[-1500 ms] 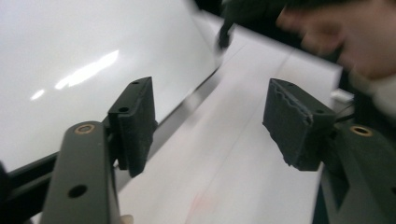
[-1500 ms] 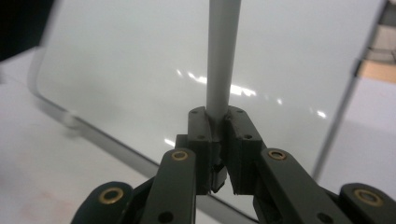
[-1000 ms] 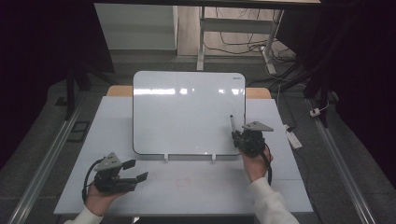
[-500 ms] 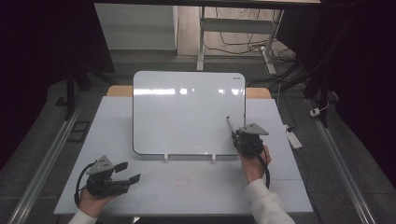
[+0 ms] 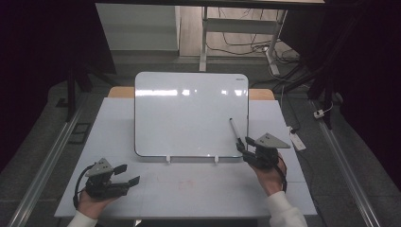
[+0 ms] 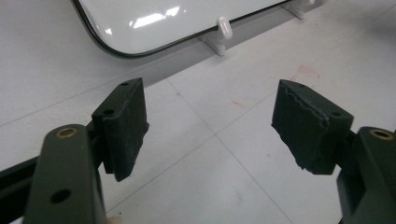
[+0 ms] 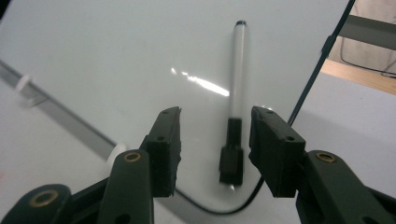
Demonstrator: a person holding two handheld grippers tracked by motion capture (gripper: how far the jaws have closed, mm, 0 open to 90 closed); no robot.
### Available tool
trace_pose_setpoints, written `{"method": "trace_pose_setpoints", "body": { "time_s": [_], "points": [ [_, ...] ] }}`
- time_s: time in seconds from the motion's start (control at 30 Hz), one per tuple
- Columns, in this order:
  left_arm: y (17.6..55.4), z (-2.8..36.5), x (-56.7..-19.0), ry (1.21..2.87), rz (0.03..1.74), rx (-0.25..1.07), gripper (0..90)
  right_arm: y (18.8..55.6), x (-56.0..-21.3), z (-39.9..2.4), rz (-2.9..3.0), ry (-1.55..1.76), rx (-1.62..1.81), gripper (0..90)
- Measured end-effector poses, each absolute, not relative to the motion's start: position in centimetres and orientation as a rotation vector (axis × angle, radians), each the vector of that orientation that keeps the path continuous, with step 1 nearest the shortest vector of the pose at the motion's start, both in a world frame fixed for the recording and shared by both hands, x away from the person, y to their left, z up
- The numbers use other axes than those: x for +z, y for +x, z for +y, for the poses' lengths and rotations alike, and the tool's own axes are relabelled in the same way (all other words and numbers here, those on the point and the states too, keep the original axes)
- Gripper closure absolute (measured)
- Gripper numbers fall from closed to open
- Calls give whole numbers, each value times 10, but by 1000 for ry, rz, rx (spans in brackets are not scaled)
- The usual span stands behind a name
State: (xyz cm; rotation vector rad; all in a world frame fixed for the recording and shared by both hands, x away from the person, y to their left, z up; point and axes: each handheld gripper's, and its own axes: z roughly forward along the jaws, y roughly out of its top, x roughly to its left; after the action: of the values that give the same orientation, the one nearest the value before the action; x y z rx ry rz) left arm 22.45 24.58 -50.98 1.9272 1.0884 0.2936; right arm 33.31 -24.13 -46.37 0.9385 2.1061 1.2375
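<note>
Right tool [image 7: 212, 144] is spread around the pen [image 7: 236, 98], seemingly not touching; closing off-centre could roll it down the board [image 5: 189, 113]. Left tool [image 6: 210, 130] is spread, empty.

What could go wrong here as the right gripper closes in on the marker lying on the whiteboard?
1. The marker lies on the smooth, tilted whiteboard; a nudge from the right gripper, whose jaws stand open around its dark end, could make it slide or roll away.
2. It sits near the whiteboard's lower right corner, so a jaw might catch the edge and shift the whiteboard on its white clips.
</note>
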Motion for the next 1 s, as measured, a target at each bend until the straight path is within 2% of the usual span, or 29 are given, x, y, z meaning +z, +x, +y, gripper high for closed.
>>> {"method": "trace_pose_setpoints", "body": {
  "time_s": [0.53, 1.0],
  "points": [
    [229, 242, -515, 1968, 1057, 330, 263, 292, -498, -304, 2173, 869, 1271, 458],
    [230, 241, -516, 1984, 1048, 360, 260, 295, -510, -309, 2193, 871, 1241, 453]
  ]
}}
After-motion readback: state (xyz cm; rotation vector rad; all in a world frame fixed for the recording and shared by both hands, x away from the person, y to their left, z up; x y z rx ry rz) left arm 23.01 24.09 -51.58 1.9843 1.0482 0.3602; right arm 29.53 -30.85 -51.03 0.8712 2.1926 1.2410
